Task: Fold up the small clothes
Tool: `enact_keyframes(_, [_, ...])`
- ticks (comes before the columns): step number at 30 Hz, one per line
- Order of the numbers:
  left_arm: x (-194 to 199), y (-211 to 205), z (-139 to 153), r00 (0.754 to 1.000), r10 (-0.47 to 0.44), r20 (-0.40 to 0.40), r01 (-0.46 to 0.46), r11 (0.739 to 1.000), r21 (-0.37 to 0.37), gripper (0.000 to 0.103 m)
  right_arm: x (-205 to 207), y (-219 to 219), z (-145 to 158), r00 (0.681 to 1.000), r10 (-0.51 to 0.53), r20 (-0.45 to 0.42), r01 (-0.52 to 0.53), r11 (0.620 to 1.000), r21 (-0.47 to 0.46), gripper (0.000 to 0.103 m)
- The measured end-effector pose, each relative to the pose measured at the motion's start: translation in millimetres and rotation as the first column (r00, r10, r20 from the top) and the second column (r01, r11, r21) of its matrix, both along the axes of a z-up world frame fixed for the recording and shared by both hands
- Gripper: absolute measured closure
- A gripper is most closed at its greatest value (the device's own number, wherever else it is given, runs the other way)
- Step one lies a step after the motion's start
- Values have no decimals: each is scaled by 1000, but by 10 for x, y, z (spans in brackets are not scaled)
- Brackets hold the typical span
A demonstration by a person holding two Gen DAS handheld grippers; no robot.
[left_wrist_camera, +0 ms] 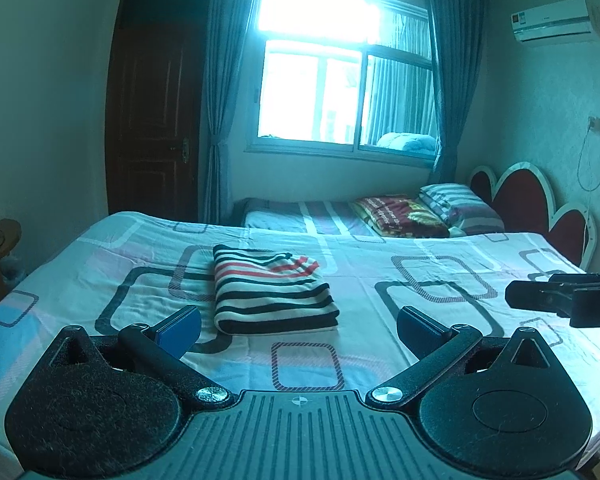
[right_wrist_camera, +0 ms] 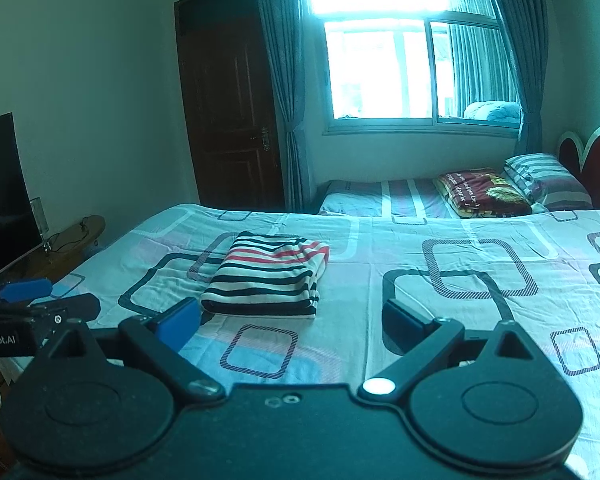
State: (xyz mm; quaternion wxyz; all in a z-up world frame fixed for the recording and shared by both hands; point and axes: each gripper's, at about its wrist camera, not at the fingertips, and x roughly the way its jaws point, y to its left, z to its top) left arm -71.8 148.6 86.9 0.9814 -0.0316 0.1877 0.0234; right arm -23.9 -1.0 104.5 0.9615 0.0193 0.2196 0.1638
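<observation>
Garment: one striped garment (left_wrist_camera: 274,294), folded into a flat rectangle (black, white and red bands), lying on the bed (left_wrist_camera: 440,280).
Left tongs (left_wrist_camera: 298,328): one pair, spread wide, holding nothing, hovering just short of the striped garment.
Right tongs (right_wrist_camera: 290,322): one pair, spread wide, empty, also near the striped garment, on its near side.
Pillows: two, well beyond the striped garment, a striped pillow (right_wrist_camera: 548,180) and a dark red pillow (right_wrist_camera: 484,190).
Window (left_wrist_camera: 340,80): one, far behind the striped garment, with two curtains.
Door (right_wrist_camera: 228,100): one, dark, shut.
</observation>
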Motion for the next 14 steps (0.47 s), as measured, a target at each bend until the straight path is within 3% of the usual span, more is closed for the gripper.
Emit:
enact_keyframes(4, [-8, -2, -18, 1000, 8, 3, -8, 1000, -2, 0, 15, 16, -23, 1000, 0, -3, 0, 1000, 1, 6])
enact_keyframes(9, [-61, 16, -5, 998, 22, 64, -21, 1000, -16, 0, 46, 53, -47, 1000, 8, -10, -8, 1000, -5, 6])
enact_keyframes(14, [-62, -5, -7, 998, 24, 60, -24, 1000, -9, 0, 70, 87, -62, 1000, 18, -12, -18, 1000, -11, 6])
